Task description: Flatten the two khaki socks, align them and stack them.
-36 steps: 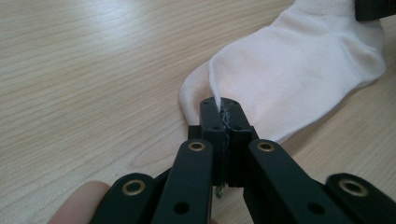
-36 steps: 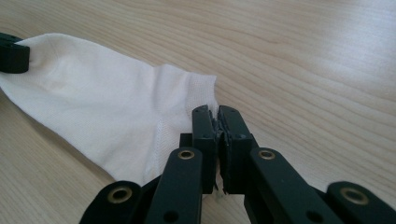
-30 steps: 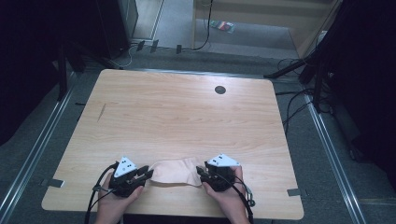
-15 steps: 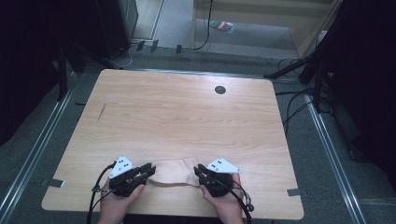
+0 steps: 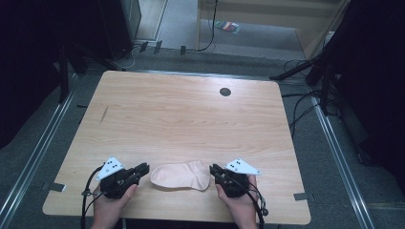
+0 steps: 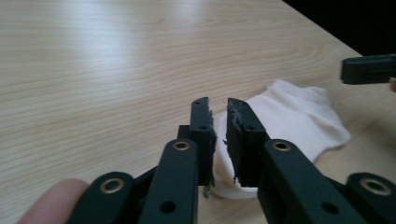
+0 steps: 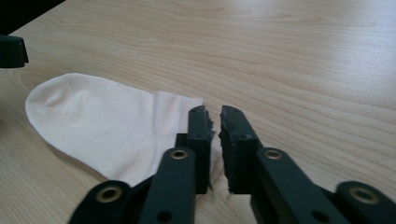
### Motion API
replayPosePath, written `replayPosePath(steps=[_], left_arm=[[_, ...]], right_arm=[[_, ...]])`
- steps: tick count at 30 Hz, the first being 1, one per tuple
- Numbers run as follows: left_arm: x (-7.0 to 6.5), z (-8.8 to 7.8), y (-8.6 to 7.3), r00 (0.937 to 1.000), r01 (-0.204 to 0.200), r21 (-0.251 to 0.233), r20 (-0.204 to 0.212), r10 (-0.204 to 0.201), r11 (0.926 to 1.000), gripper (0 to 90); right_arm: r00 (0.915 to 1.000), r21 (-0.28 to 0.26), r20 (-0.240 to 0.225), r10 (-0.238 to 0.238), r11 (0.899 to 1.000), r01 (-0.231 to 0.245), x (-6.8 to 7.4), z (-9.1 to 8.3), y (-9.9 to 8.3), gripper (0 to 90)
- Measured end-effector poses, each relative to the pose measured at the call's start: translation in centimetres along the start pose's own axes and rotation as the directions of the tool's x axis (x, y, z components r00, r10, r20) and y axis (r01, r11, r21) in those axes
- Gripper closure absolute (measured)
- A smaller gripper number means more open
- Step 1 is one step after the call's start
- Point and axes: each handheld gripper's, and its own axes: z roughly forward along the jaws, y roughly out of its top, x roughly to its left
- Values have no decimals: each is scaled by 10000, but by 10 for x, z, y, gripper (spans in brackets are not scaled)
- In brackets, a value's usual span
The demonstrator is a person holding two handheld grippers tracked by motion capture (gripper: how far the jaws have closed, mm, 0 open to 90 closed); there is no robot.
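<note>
A pale cream sock (image 5: 180, 175) lies flat on the wooden table (image 5: 191, 119) near its front edge, toe to the left. My left gripper (image 5: 143, 168) points at its toe end and my right gripper (image 5: 213, 169) at its cuff end. In the left gripper view the jaws (image 6: 218, 105) have just been closing and stand almost together, the sock (image 6: 299, 116) lying beyond and beneath them. In the right gripper view the jaws (image 7: 214, 112) have also just closed to a thin slit over the corner of the cuff (image 7: 102, 116). Neither lifts the sock.
A dark round grommet (image 5: 225, 91) sits in the table's far right part. Cables and stands (image 5: 305, 95) run over the grey floor to the right of the table. Metal rails (image 5: 33, 162) flank both sides.
Both pairs of jaws have drawn together from a wider stance. The sock, earlier bunched between the two grippers, now lies smooth and flat. The hands have barely shifted.
</note>
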Motion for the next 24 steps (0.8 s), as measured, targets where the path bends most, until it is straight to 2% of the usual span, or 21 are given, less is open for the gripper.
replayPosePath(steps=[1,3,4,6,9,10,12,13,17,19,21,24], left_arm=[[-3,3,-1,10000,-96,205,12,95,9997,857],[-7,9,-4,9999,-111,658,69,106,9978,900],[-8,12,-6,9999,-38,795,124,28,9968,900],[-11,17,-8,9999,-136,1212,82,128,9925,900],[-11,23,-12,9993,-183,1842,-290,240,9827,900],[-10,25,-13,9981,-288,2025,-482,394,9788,900],[-10,26,-14,9973,-341,2211,-558,476,9747,900],[-9,27,-14,9974,-363,2257,-528,494,9735,900],[-9,29,-15,9971,-413,2271,-536,549,9730,894],[-9,28,-14,9987,-417,2126,-195,469,9762,842],[-10,24,-10,9992,-395,1750,167,371,9838,819],[-10,20,-4,9992,-381,1292,135,366,9909,843]], right_arm=[[10000,32,-48,26,10000,-25,1,1,-1,897],[9997,157,-226,-38,9999,42,4,5,-2,900],[9997,271,-234,-60,9996,67,6,8,-3,900],[9994,500,-316,-152,9986,168,11,14,-6,900],[9993,937,-84,-378,9949,384,15,25,-10,900],[9991,1125,4,-417,9928,414,15,28,-12,900],[9994,1406,147,-327,9896,303,12,32,-15,900],[9998,1358,48,-180,9906,172,10,32,-16,900],[9996,1453,147,-250,9891,226,8,30,-15,900],[9997,1450,174,-185,9893,158,8,30,-15,900],[9999,1230,112,-70,9924,55,10,26,-14,900],[9995,762,-273,-134,9970,154,22,20,-8,900]])
